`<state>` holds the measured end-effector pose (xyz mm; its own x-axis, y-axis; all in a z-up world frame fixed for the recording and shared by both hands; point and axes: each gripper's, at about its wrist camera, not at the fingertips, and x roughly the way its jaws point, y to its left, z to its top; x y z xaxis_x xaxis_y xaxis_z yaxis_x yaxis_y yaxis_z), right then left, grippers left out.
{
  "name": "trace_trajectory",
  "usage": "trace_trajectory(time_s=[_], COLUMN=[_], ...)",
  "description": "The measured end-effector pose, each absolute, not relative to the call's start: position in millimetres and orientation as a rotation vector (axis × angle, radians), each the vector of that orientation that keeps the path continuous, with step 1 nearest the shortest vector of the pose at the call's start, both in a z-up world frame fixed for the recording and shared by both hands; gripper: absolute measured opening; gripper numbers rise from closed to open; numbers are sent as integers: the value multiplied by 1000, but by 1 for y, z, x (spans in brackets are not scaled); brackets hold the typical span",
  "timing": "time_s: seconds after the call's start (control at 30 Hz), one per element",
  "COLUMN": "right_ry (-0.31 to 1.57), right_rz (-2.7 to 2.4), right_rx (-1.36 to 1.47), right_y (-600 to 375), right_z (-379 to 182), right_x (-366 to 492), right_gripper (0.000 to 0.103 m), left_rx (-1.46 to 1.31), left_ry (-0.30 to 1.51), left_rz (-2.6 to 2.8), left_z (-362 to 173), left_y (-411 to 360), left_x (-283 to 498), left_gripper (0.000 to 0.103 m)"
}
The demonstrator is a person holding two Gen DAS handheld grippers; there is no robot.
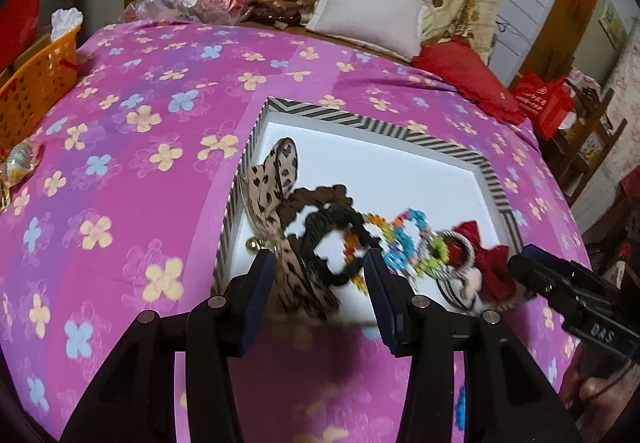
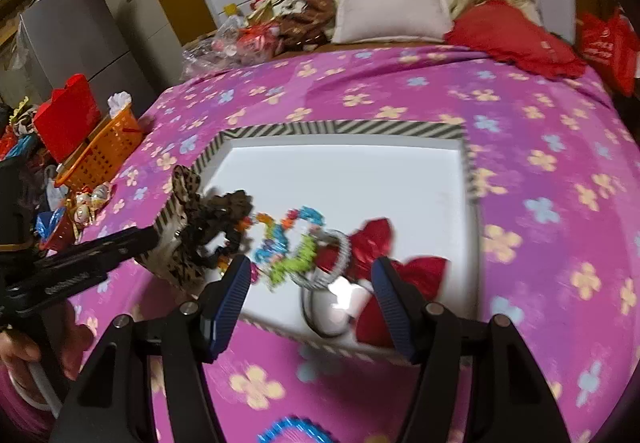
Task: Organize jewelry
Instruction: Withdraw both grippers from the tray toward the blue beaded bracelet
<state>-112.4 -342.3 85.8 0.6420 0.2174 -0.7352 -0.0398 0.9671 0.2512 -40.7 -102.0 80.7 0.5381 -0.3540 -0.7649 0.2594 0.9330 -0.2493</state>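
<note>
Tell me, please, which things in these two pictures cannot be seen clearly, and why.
- Left wrist view: the leopard bow is partly hidden low down by a left gripper finger.
- Right wrist view: the colourful bracelets are motion-blurred; beads unclear.
- Right wrist view: the blue item is cut off by the bottom edge.

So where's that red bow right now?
The red bow lies in the near right corner of the striped-edged tray, beside the striped ring, just ahead of the right gripper in the right wrist view.

A black-and-white striped tray with white floor holds a leopard-print bow and red bow on pink flowered bedspread.
</note>
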Motion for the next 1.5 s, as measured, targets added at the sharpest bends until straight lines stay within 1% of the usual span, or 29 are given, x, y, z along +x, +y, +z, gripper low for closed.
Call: trace_trajectory(time_s=[0.2, 0.43, 0.53, 0.83, 1.1, 1.13, 1.2, 1.27, 1.37, 1.5], right_ry=[839, 922, 952, 969, 1007, 1011, 1023, 1036, 1048, 1058], right_rz=[104, 78, 86, 85, 152, 160, 174, 198, 235, 292], right_rx=[241, 95, 76, 68, 46, 42, 23, 21, 42, 52], right_y=[-369, -363, -359, -359, -357, -356, -354, -353, -353, -351], right_z=[92, 71, 58, 43, 40, 39, 39, 38, 36, 36], right_x=[-155, -195, -206, -220, -216, -215, -213, -208, -203, -198], right_gripper=[66, 66, 66, 66, 65, 64, 59, 49, 45, 45], left_rx=[-109, -77, -76, -20, 36, 41, 49, 50, 56, 78], left_ry=[928, 990, 1017, 1057, 1105, 1106, 1116, 1132, 1147, 1151], left_rz=[-412, -505, -526, -580, -619, -620, -627, -636, -648, -660], left_z=[85, 69, 62, 55, 45, 45, 43, 41, 38, 36], left_y=[-101, -120, -128, -147, -162, -163, -166, -170, -175, -180], left_x=[-72, -111, -125, -156, -164, -165, -164, -163, -164, -164], left_gripper=[28, 28, 28, 28, 28, 28, 28, 28, 28, 28])
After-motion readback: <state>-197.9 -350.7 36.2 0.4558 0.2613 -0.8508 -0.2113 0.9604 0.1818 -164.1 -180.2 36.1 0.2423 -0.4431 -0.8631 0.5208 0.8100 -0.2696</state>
